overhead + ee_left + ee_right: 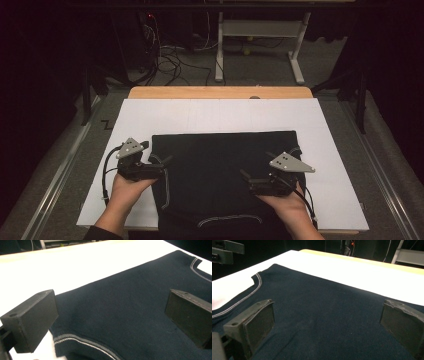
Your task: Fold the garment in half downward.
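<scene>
A dark navy knit garment with grey-white striped trim lies flat on the white sheet. Its neckline faces the near edge. My left gripper rests at the garment's left edge by a striped sleeve hem, open, with the fabric spread beneath its wide-apart jaws. My right gripper hovers over the garment's right half, also open, with nothing pinched between its pads. The cloth lies smooth below it. Part of the left gripper shows far off in the right gripper view.
The white sheet covers a wooden table whose far edge shows. Bare sheet surrounds the garment on the left, right and far sides. Beyond the table are a grey floor with tangled cables and a white desk frame.
</scene>
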Available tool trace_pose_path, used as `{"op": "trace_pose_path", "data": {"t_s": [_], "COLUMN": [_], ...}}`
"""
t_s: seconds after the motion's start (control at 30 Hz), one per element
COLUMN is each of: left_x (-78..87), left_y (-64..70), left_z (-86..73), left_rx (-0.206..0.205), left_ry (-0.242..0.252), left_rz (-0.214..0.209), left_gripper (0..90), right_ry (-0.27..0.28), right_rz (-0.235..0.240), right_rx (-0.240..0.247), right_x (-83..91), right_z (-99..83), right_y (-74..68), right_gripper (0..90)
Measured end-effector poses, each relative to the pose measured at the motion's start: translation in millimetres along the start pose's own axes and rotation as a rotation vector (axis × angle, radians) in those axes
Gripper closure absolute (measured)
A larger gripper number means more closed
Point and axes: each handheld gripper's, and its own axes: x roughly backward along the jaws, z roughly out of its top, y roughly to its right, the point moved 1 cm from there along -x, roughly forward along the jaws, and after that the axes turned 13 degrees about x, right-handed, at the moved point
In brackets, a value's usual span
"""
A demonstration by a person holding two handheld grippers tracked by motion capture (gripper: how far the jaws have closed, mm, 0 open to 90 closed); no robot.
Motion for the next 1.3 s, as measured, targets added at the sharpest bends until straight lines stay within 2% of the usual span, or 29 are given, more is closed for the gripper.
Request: {"op": "trace_pose_path", "data": {"t_s": [0.2,0.4,0.5,0.6,0.67,1.1,1.3], "left_x": [1.2,3.7,5.3,6.2,6.3,5.9,-1.3], "left_y": [-11.1,-24.0,-30.1,-35.8,-38.9,-66.9,-71.2], "left_z": [4.3,10.2,13.4,16.8,19.1,36.1,43.9], "left_rx": [0.029,0.057,0.058,0.055,0.042,0.079,0.083], "left_ry": [0.008,0.018,0.026,0.026,0.025,0.026,0.014], "left_rz": [-0.008,-0.005,0.002,0.003,0.021,0.057,0.05], "left_gripper": [0.0,0.0,0.0,0.0,0.0,0.0,0.0], "right_ry": [0.013,0.017,0.014,0.013,0.013,0.004,0.004], "right_rz": [0.014,0.037,0.051,0.064,0.073,0.143,0.186], "right_rx": [0.01,0.027,0.037,0.045,0.051,0.089,0.101], "right_x": [-6.5,-15.7,-21.0,-26.4,-30.6,-54.3,-60.5], "right_z": [5.3,9.8,12.0,14.3,15.6,24.1,26.7], "right_y": [-6.8,-19.4,-26.7,-34.7,-40.5,-81.3,-100.1], "right_gripper": [0.0,0.0,0.0,0.0,0.0,0.0,0.0]}}
